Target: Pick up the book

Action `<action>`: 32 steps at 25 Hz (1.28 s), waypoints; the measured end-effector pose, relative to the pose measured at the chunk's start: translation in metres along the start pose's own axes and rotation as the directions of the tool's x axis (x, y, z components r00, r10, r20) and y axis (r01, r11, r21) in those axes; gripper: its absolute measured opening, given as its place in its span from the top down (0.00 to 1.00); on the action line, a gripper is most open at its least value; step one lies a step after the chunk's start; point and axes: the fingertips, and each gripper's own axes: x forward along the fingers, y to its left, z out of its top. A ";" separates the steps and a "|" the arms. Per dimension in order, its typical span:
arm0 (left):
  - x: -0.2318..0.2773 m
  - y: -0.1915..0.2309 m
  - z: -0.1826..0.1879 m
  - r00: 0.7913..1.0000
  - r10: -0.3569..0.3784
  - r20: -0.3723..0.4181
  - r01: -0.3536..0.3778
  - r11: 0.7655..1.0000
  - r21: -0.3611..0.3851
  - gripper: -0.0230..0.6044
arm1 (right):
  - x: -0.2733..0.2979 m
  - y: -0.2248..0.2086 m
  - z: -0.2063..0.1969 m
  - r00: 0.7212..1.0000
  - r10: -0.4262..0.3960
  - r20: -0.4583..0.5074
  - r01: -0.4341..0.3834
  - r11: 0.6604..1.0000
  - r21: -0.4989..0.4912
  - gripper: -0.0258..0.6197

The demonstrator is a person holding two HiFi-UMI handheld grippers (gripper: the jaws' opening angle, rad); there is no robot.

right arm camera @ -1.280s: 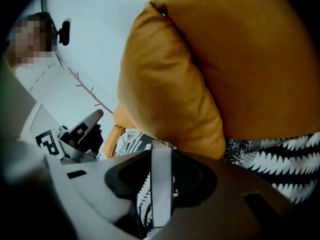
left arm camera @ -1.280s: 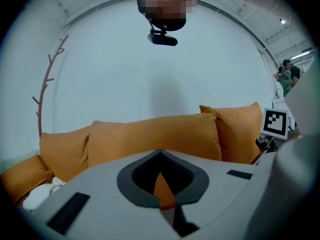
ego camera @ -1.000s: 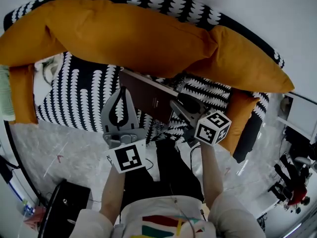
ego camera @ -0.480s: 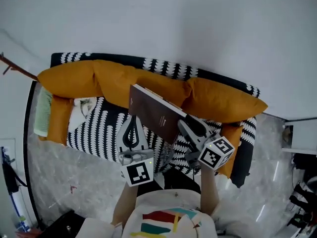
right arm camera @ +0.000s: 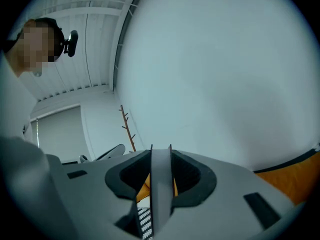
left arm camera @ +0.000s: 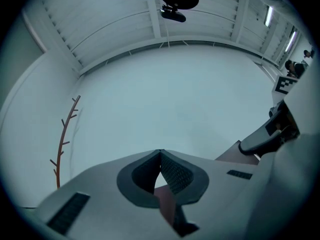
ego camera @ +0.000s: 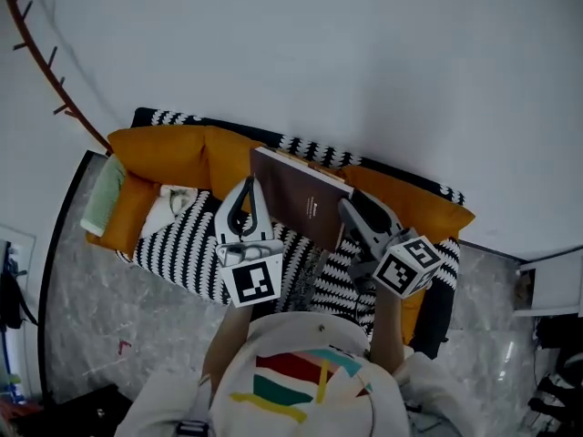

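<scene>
The brown hardcover book (ego camera: 305, 203) hangs in the air in front of the white wall, tilted, above the sofa. My right gripper (ego camera: 353, 212) is shut on its right edge. In the right gripper view the book's grey edge (right arm camera: 161, 184) stands upright between the two pads of the right gripper (right arm camera: 161, 151). My left gripper (ego camera: 248, 183) is raised just left of the book, its tips closed together (left arm camera: 160, 153) on nothing. The left gripper view shows a corner of the book (left arm camera: 234, 154) at the right, under the right gripper's finger (left arm camera: 265, 139).
Below lies a black-and-white patterned sofa (ego camera: 187, 244) with orange cushions (ego camera: 178, 153), a green cloth (ego camera: 105, 194) and a white pillow (ego camera: 173, 203) at its left end. A brown branch-like coat rack (ego camera: 46, 71) stands at the left. A white shelf unit (ego camera: 556, 285) is at the right.
Both grippers have risen a long way, the right one carrying the book. The sofa now sits far below them and the white wall fills the background.
</scene>
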 end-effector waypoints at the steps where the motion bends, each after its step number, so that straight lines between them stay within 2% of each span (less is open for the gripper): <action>1: -0.002 0.000 0.004 1.000 0.004 0.013 -0.004 1.000 -0.008 0.97 | -0.004 0.004 -0.001 1.000 -0.003 -0.003 0.003 1.000 -0.010 0.74; 4: -0.007 -0.008 0.013 0.999 0.004 0.042 -0.003 1.000 -0.011 0.97 | -0.017 0.009 -0.008 1.000 -0.003 -0.008 0.003 1.000 -0.009 0.74; 15: -0.023 -0.036 0.026 0.998 -0.029 0.057 0.028 1.000 0.015 0.97 | -0.053 0.002 -0.008 0.999 -0.026 0.025 0.025 0.999 0.027 0.74; 22: -0.037 -0.041 0.033 0.997 -0.027 0.067 0.026 1.000 0.012 0.97 | -0.065 0.010 -0.005 0.999 -0.032 0.033 0.033 0.999 -0.041 0.74; 32: -0.046 -0.045 0.033 0.998 -0.015 0.062 0.015 1.000 0.011 0.97 | -0.073 0.014 -0.004 0.999 -0.018 0.047 0.020 0.999 -0.035 0.74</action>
